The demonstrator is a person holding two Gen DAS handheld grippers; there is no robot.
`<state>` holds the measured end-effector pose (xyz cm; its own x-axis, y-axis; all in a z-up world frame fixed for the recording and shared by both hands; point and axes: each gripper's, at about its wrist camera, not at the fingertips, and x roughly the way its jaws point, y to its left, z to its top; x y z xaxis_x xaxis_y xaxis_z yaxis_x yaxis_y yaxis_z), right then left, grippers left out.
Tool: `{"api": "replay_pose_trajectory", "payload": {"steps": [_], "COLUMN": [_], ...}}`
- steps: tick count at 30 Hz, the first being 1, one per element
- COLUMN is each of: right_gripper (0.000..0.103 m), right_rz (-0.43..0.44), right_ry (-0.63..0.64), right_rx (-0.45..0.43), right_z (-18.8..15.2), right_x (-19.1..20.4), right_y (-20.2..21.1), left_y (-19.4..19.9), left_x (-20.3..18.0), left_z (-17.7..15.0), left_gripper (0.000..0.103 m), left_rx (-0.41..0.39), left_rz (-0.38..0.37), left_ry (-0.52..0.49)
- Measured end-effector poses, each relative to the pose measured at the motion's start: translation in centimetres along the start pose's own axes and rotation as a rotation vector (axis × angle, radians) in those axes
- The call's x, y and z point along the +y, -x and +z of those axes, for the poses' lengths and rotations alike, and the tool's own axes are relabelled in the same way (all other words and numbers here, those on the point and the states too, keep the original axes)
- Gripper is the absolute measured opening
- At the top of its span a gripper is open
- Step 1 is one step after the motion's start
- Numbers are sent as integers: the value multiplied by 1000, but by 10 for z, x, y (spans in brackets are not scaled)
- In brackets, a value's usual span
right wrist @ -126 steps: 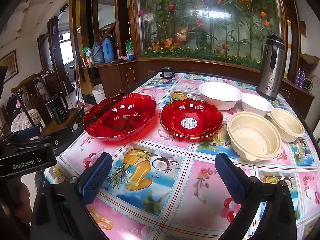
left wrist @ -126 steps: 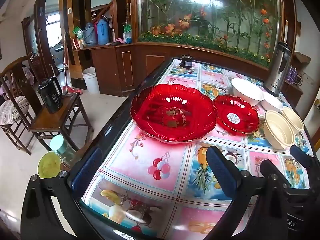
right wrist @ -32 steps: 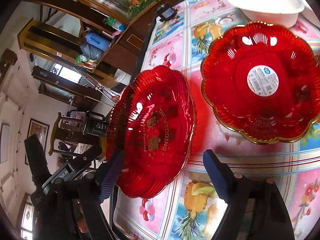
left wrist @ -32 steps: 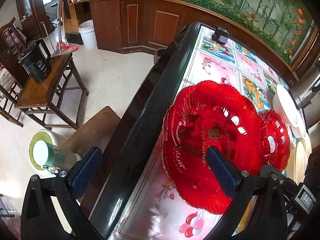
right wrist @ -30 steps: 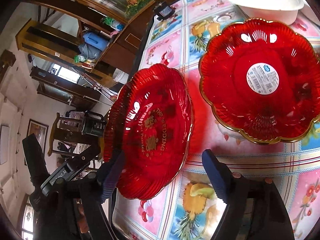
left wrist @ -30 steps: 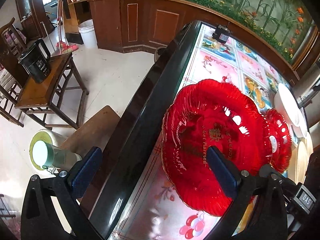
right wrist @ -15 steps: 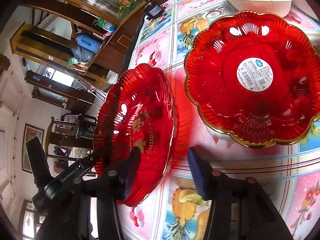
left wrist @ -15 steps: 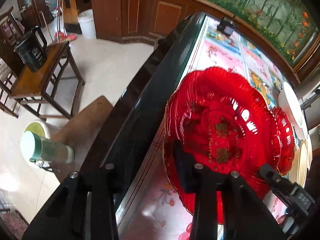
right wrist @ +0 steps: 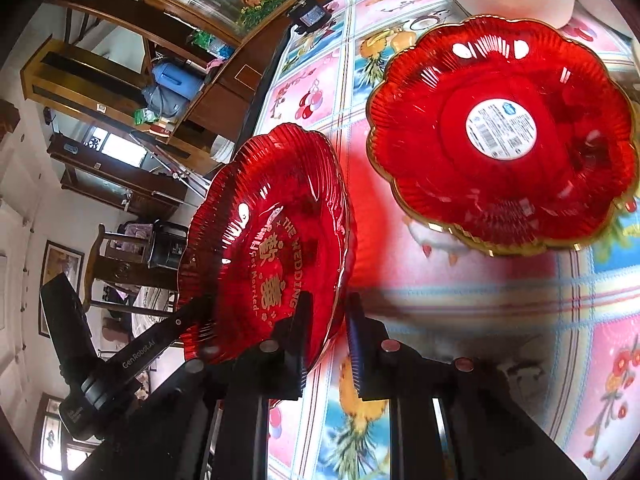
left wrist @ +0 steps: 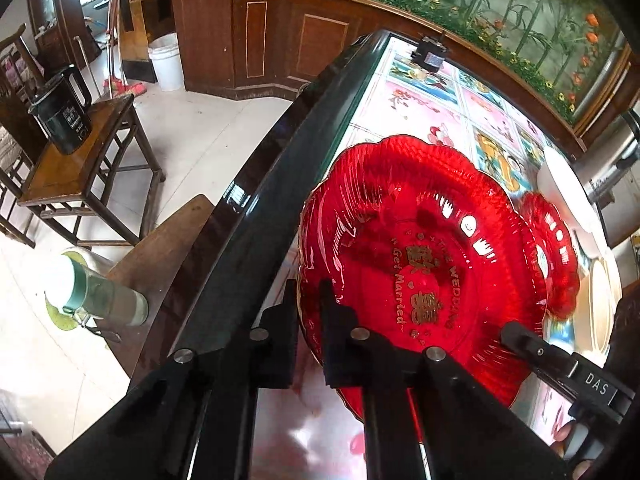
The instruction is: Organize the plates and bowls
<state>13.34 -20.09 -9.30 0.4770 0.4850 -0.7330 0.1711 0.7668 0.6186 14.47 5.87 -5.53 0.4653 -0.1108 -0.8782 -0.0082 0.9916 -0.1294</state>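
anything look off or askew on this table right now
Nothing looks spilled or broken. One oddity: the smaller red plate has a barcode sticker at its centre. The large red plate sits close to the table edge, its rim between both grippers' jaws.

Large plate (left wrist: 420, 264) ribbed red, gold lettering; smaller plate (right wrist: 504, 136) red, gold rim.
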Motion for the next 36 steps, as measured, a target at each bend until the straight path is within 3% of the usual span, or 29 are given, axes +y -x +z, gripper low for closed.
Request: {"api": "replay_pose_trajectory", "payload": {"steps": [18, 22, 30, 36], "right_gripper": [16, 16, 18, 27], "right_rz": [10, 13, -8, 27], "right_ry": [132, 148, 144, 134], "right_rx": [-55, -31, -20, 1], "right_z": [-85, -104, -109, -104], "right_x": [5, 1, -7, -15], "right_y": [83, 87, 72, 65], "left_y": [91, 84, 50, 52], "left_x": [-10, -4, -6, -4], "left_z": [-85, -96, -99, -103], "left_gripper": [7, 8, 9, 14], "left_rx": [-139, -111, -50, -46], "left_rz": [30, 37, 50, 50], "left_ry": [-83, -69, -40, -29]}}
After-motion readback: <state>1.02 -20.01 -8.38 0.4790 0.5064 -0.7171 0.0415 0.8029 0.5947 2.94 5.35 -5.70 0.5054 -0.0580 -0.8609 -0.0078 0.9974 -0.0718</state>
